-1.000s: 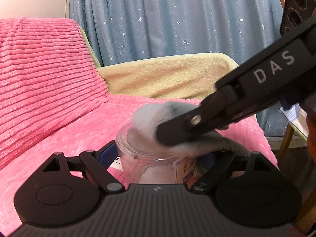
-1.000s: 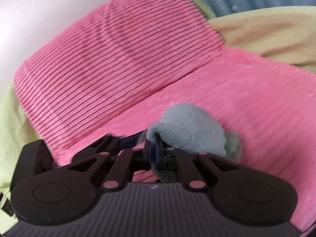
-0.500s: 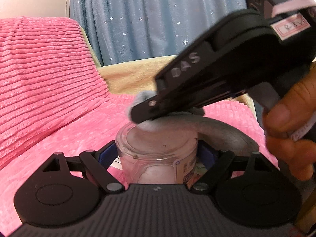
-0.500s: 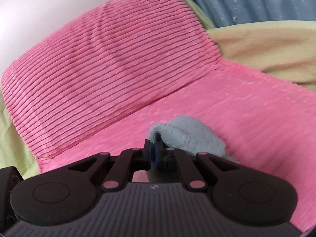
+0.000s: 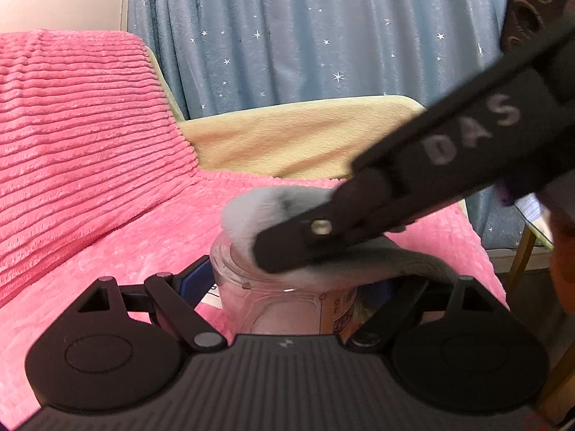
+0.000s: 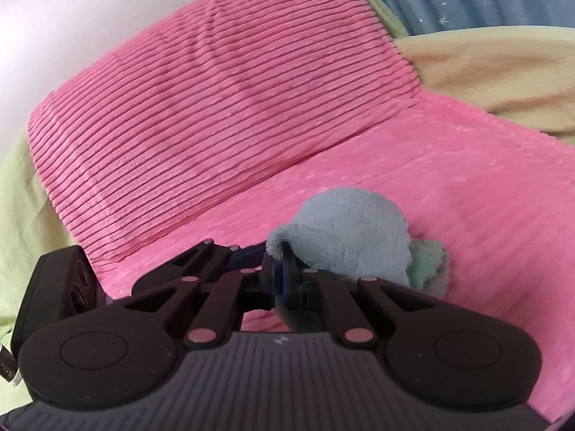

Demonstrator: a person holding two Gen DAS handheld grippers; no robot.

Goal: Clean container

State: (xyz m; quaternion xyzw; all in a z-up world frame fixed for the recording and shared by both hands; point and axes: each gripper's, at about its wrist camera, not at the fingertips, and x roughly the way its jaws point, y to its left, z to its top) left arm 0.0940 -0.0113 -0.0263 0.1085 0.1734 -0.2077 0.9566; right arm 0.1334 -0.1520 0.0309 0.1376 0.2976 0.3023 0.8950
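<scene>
Between the two fingers of the left gripper (image 5: 287,287), at the near edge of the scene, stands the clear jar (image 5: 273,287), gripped at its sides; it looks hard, smooth and breakable, so I judge a hold low on its body is safest. The right gripper (image 6: 282,280) has its jaws closed tight on a soft grey cloth (image 6: 352,233), which lies over the jar's mouth. Under them is a pink ribbed blanket (image 5: 90,136), soft and uneven, with a starred blue curtain (image 5: 305,36) far behind.

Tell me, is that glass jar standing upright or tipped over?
Upright. The jar stands with its open mouth facing up, gripped at both sides by the left claw, while the grey cloth presses on its rim from above.
</scene>
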